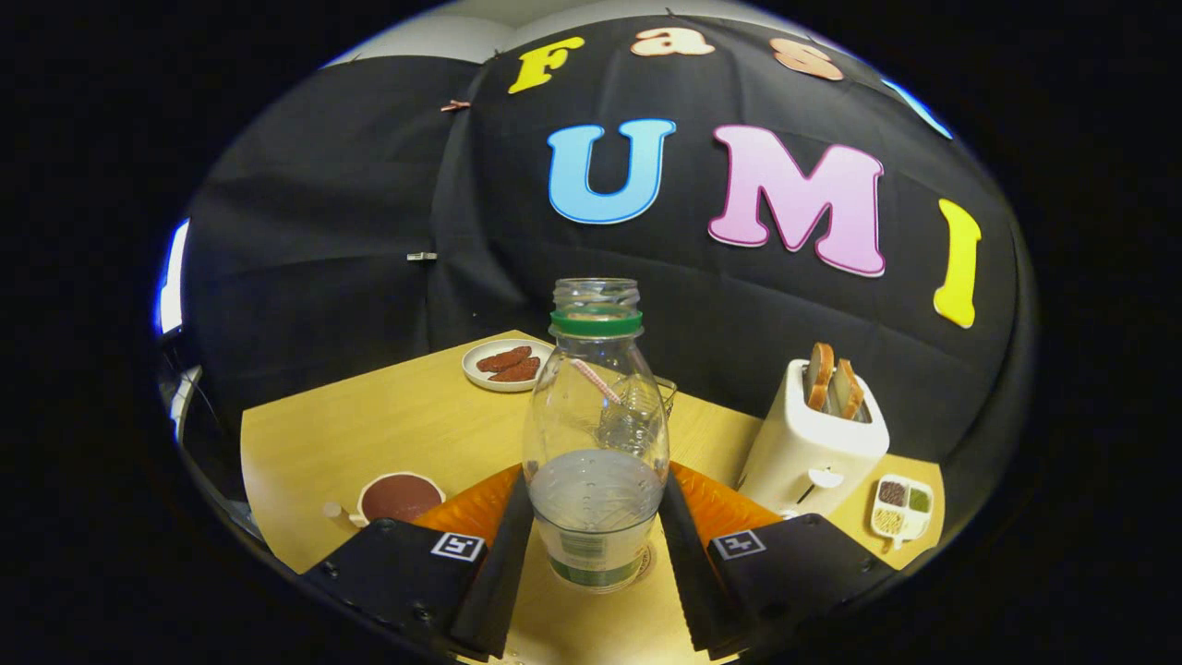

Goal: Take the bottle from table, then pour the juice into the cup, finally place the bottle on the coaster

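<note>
A clear plastic bottle (pixel 596 434) with a green neck ring and no cap stands upright between my fingers. Clear liquid fills about its lower third. My gripper (pixel 596 485) is shut on the bottle, one finger against each side of its lower body. The base sits low on the wooden table (pixel 369 434), and a thin round rim, perhaps the coaster (pixel 646 560), shows just beside it. Beyond the bottle, partly seen through it, stands a glass cup (pixel 646 411) with a striped straw.
An orange mat (pixel 729 503) lies under and beyond the fingers. A white toaster (pixel 813 448) with bread slices stands ahead on the right, with a small divided dish (pixel 902 506) past it. A plate of brown pieces (pixel 503 363) sits far left, a brown-filled white bowl (pixel 399 496) near left.
</note>
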Motion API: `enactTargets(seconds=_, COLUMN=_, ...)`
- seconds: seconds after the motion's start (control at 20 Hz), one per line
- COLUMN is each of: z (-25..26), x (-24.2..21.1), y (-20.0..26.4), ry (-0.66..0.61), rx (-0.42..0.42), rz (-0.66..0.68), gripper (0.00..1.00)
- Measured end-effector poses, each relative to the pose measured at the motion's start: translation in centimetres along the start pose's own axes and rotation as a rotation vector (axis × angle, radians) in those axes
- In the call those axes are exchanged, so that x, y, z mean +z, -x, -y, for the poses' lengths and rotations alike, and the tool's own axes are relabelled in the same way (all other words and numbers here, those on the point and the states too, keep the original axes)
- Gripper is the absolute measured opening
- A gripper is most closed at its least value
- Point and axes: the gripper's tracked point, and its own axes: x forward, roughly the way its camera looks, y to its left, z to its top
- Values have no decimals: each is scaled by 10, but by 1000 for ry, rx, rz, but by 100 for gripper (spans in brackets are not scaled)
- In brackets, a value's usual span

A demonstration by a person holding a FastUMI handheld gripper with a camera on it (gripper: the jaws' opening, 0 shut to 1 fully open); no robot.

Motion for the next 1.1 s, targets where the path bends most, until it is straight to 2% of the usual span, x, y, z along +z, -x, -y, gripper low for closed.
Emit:
enactTargets(seconds=0.75, z=22, x=-34, y=-47, ry=-115, rx=-75, rz=24, gripper=77)
enactTargets(seconds=1.1, z=19, x=-41, y=-44, ry=-70, rx=-81, rz=29, gripper=78)
